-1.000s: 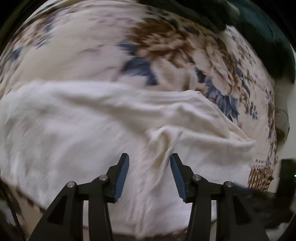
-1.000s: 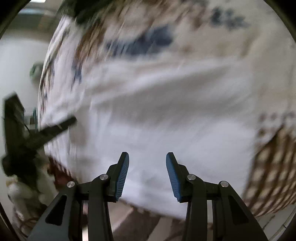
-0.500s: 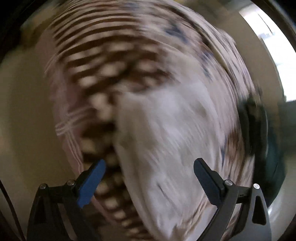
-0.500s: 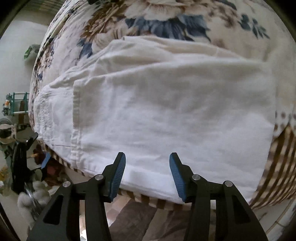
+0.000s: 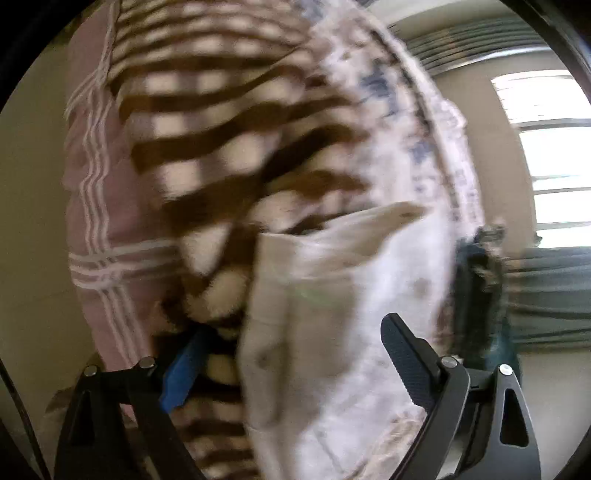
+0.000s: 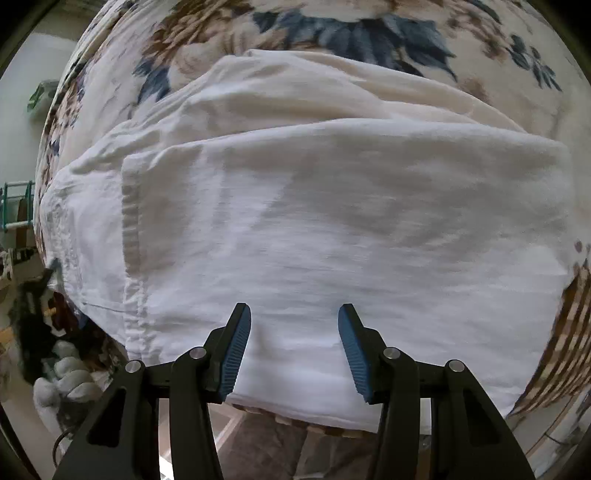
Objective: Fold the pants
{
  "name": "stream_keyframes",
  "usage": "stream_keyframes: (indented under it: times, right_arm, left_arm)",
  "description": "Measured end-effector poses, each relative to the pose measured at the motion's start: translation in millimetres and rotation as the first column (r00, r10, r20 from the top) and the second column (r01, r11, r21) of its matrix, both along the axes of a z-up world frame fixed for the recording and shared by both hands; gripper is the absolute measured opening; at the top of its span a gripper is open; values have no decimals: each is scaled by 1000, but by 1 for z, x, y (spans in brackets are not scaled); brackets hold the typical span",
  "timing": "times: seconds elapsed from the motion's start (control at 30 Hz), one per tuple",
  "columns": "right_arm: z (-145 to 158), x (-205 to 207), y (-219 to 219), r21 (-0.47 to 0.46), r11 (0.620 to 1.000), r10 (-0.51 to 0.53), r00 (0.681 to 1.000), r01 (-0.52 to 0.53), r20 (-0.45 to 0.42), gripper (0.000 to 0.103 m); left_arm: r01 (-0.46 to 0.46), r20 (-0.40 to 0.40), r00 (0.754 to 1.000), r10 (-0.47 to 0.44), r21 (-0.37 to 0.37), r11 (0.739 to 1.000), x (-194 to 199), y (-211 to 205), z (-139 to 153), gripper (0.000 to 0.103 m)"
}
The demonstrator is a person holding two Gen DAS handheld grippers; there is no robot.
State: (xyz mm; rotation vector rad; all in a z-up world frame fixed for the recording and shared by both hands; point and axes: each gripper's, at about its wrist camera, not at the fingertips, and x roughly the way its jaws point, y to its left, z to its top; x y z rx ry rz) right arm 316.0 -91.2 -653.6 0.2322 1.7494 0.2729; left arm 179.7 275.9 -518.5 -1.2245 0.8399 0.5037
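Observation:
White pants (image 6: 314,221) lie folded on a floral bedspread (image 6: 332,29), with a hem seam near their left end. My right gripper (image 6: 291,332) is open and empty, just above the pants' near edge. In the blurred left wrist view, one end of the pants (image 5: 332,295) runs between the wide-open jaws of my left gripper (image 5: 291,350), which holds nothing. Whether the fingers touch the cloth I cannot tell.
A brown checked blanket (image 5: 221,129) and a pink striped cloth (image 5: 96,221) hang at the bed's end. A dark green cushion (image 5: 476,295) sits past the pants. A window (image 5: 554,166) is at the right. Floor clutter (image 6: 48,350) lies left of the bed.
My left gripper has opened wide and swung round to the end of the bed. My right gripper has drawn back a little, and its view has come closer to the folded pants.

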Motion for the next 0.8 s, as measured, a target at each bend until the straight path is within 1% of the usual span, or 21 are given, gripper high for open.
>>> stream_keyframes:
  times: [0.03, 0.07, 0.2, 0.27, 0.33, 0.37, 0.4, 0.43, 0.47, 0.53, 0.6, 0.63, 0.73, 0.77, 0.8]
  right_arm:
    - [0, 1, 2, -3, 1000, 5, 1000, -5, 2, 52]
    - [0, 1, 3, -7, 1000, 9, 1000, -9, 2, 52]
    - [-1, 2, 0, -1, 1000, -3, 1000, 3, -6, 52]
    - [-1, 3, -1, 5, 1000, -9, 1000, 9, -8, 52]
    - [-1, 1, -3, 12, 1000, -11, 1000, 11, -7, 52]
    - [-2, 1, -5, 16, 1000, -11, 1000, 11, -6, 52]
    - [-2, 2, -6, 18, 1000, -10, 1000, 10, -5, 52]
    - [-2, 1, -6, 20, 1000, -10, 1000, 10, -5, 52]
    - [-2, 1, -5, 21, 1000, -9, 1000, 9, -3, 52]
    - [-3, 0, -14, 23, 1000, -3, 1000, 3, 2, 52]
    - [-1, -1, -16, 29, 1000, 2, 1000, -2, 7, 52]
    - [0, -1, -17, 36, 999, 5, 1000, -5, 9, 52]
    - [-1, -2, -20, 49, 999, 10, 1000, -10, 10, 52]
    - [-6, -7, -17, 53, 999, 9, 1000, -10, 10, 52]
    - [-4, -8, -24, 55, 998, 8, 1000, -9, 10, 52]
  left_arm:
    - [11, 18, 1000, -11, 12, 1000, 1, -4, 5, 91]
    - [25, 8, 1000, -25, 22, 999, 3, -8, 4, 91]
    - [30, -38, 999, -29, 31, 999, 12, -5, -20, 91]
    - [30, -53, 998, -28, 40, 999, 20, -3, -26, 91]
    - [34, -58, 998, -30, 64, 997, 26, -4, -25, 91]
    - [31, -59, 998, -27, 78, 996, 28, -6, -23, 89]
    - [29, -62, 998, -23, 87, 996, 31, -8, -22, 78]
    - [30, -63, 998, -24, 100, 994, 30, -11, -19, 64]
    - [37, -68, 997, -29, 118, 992, 29, -14, -15, 57]
    - [64, -92, 995, -49, 166, 984, 24, -22, -4, 33]
    - [117, -139, 987, -86, 230, 966, 28, -31, 11, 27]
    - [148, -155, 982, -108, 270, 952, 29, -37, 23, 24]
    - [212, -170, 972, -159, 362, 908, 37, -55, 54, 23]
    - [218, -172, 971, -163, 379, 899, 38, -60, 61, 23]
    - [217, -168, 972, -163, 388, 896, 38, -63, 67, 22]
